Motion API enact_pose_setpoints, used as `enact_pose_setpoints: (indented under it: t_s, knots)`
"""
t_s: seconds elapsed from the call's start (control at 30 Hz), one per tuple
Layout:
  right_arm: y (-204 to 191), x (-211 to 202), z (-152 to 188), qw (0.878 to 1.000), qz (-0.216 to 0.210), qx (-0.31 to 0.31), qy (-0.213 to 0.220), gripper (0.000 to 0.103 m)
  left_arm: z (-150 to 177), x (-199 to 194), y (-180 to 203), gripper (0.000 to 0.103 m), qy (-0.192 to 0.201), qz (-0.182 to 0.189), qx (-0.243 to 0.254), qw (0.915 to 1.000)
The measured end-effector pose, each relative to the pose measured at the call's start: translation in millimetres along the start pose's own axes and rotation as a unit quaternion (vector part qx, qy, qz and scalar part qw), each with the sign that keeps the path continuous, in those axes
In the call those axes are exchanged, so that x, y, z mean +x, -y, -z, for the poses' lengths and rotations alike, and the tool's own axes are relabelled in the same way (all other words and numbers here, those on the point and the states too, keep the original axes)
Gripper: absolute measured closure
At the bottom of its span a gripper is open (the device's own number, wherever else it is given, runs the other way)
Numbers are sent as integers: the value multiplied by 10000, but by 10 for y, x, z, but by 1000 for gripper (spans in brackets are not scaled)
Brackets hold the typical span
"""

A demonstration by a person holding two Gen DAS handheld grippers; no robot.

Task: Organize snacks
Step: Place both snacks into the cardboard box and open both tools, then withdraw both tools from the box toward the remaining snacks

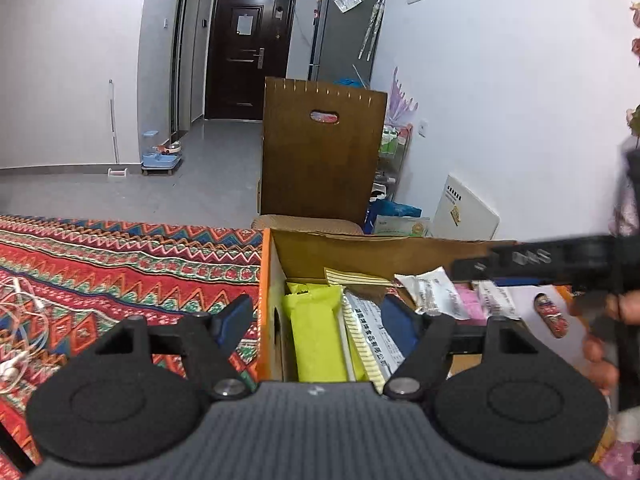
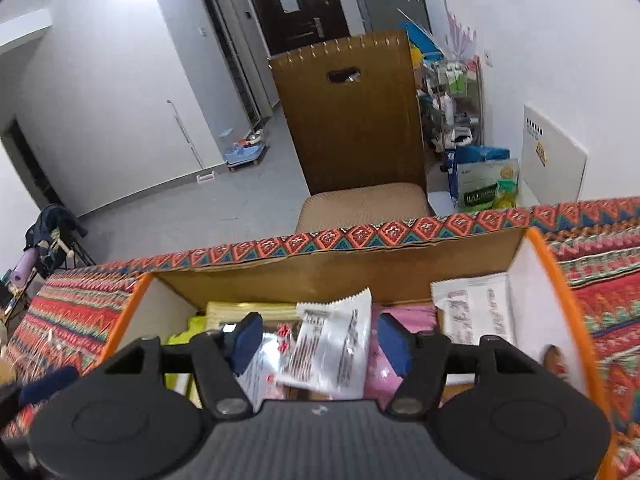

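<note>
left tongs [image 1: 316,320]: hanging released over the box's left end, pads clear of the yellow packet [image 1: 318,336] | right tongs [image 2: 320,340]: hanging released above a clear-and-white snack packet [image 2: 332,344], not pressing it | snacks: lying inside the orange-edged cardboard box [image 2: 400,272] | box: sitting on the patterned worktop cloth [image 1: 120,264]

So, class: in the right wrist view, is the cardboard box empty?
No, the cardboard box holds several packets, including a white printed one and a pink one.
</note>
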State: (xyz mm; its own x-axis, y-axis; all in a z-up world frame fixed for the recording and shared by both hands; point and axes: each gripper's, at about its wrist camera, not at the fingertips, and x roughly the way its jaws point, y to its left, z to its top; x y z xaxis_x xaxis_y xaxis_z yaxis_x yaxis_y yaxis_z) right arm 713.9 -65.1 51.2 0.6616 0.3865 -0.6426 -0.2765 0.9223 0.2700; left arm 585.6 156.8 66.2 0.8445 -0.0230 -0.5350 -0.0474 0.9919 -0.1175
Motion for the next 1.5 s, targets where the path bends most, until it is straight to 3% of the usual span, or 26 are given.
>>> enact_pose_setpoints:
  t_s: [0.13,0.3,0.47,0.6,0.9,1.1,1.23,1.5]
  knots:
    - [68,-589,112,9994,-55,-239,224,30,-7,-439,68,22,76,47,205,9997]
    - [176,-1480,486,9964,28,-597,601,23,197,-1201,190,17,381,-9,446,9983]
    - [255,-2327,1093,9910,46,-870,1012,13,629,-1899,293,9,507,171,541,9971]
    - [342,-2862,1700,9864,106,-912,1361,8,1042,-2409,438,9,637,-75,641,9959]
    - [326,-3517,2983,9778,634,-1192,1600,3,1953,-3205,708,4,718,-152,334,9967]
    - [367,-3765,3701,9785,920,-1090,1487,1,2596,-3311,796,2,129,-315,462,9984]
    - [392,-3841,4020,9797,1004,-1195,1254,1,2815,-3360,753,2,-164,-336,318,9988]
    - [469,-3928,4244,9820,1052,-1082,1139,1,2836,-3407,788,2,-126,-312,411,9986]
